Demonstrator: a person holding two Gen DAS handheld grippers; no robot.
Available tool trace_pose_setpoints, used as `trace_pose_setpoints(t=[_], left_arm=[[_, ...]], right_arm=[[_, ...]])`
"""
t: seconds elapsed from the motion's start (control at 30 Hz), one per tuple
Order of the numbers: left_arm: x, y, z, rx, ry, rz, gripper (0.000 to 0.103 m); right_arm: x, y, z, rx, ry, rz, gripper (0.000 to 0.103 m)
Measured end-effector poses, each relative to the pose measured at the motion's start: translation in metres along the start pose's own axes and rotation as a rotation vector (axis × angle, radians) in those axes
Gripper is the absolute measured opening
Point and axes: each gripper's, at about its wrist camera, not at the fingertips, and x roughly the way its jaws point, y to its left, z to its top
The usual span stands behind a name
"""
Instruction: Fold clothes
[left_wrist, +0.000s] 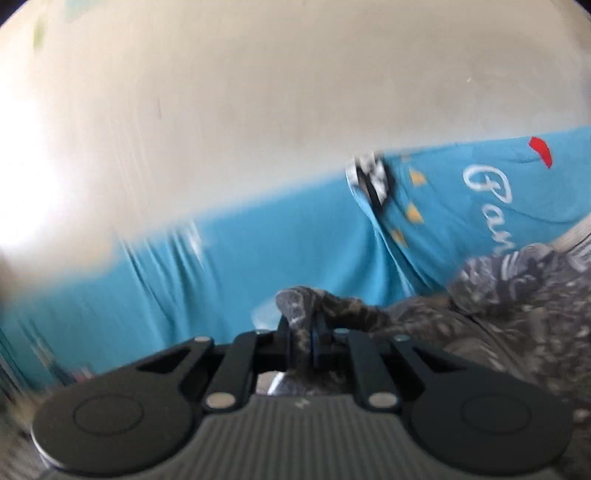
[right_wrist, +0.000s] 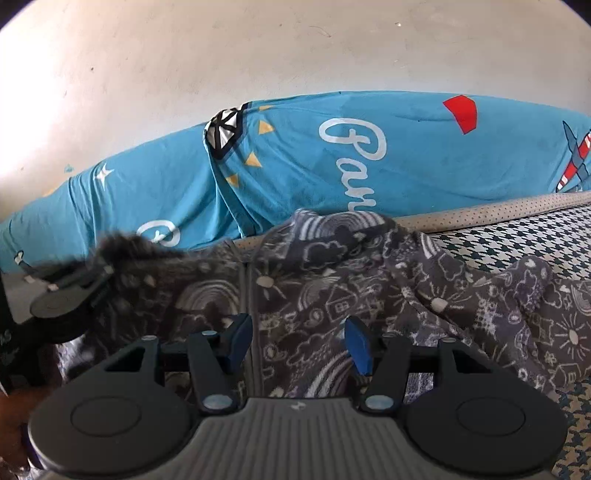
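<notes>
A dark grey fleece garment (right_wrist: 332, 295) with white doodle print and a centre zip lies spread on the bed. In the left wrist view my left gripper (left_wrist: 304, 328) is shut on a pinched fold of this garment (left_wrist: 498, 314), which trails away to the right. The right wrist view shows the same left gripper (right_wrist: 98, 273) at the far left, holding the garment's edge raised and blurred. My right gripper (right_wrist: 298, 341) hovers just above the garment's middle beside the zip, open, its blue pads (right_wrist: 356, 343) wide apart with nothing pressed between them.
A houndstooth-patterned bed cover (right_wrist: 517, 236) with a beige dotted border lies under the garment. Behind it rises a bulky shape under a bright blue sheet (right_wrist: 406, 158) with white lettering. A pale wall (right_wrist: 258, 55) stands beyond.
</notes>
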Motion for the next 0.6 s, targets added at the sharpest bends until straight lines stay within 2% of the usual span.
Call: trace_pose_setpoints(t=[0.03, 0.07, 0.17, 0.23, 0.27, 0.37, 0.4, 0.5, 0.6], left_arm=[[0.004, 0.0, -0.002, 0.014, 0.013, 0.007, 0.009], [0.015, 0.004, -0.008, -0.007, 0.062, -0.007, 0.009], [0.045, 0.024, -0.031, -0.138, 0.205, -0.016, 0.021], [0.054, 0.037, -0.04, -0.225, 0.262, -0.014, 0.045], [0.058, 0.044, -0.044, -0.268, 0.29, -0.012, 0.048], [0.056, 0.06, -0.044, -0.365, 0.294, 0.004, 0.065], [0.054, 0.062, -0.041, -0.377, 0.292, 0.026, 0.077], [0.04, 0.078, -0.03, -0.421, 0.261, 0.051, 0.082], [0.023, 0.097, -0.019, -0.489, 0.226, 0.043, 0.095]], right_arm=[[0.001, 0.001, 0.0, -0.003, 0.004, 0.002, 0.055], [0.001, 0.002, -0.001, -0.006, 0.008, 0.004, 0.055], [0.003, 0.003, -0.002, -0.026, 0.019, 0.004, 0.055], [0.003, 0.004, -0.002, -0.036, 0.024, 0.003, 0.055], [0.004, 0.003, -0.002, -0.04, 0.027, 0.003, 0.055], [0.005, 0.001, -0.001, -0.042, 0.037, -0.003, 0.055], [0.006, 0.001, -0.001, -0.041, 0.042, -0.005, 0.055], [0.006, -0.001, 0.0, -0.044, 0.049, -0.012, 0.055], [0.008, -0.003, 0.002, -0.051, 0.064, -0.024, 0.056]])
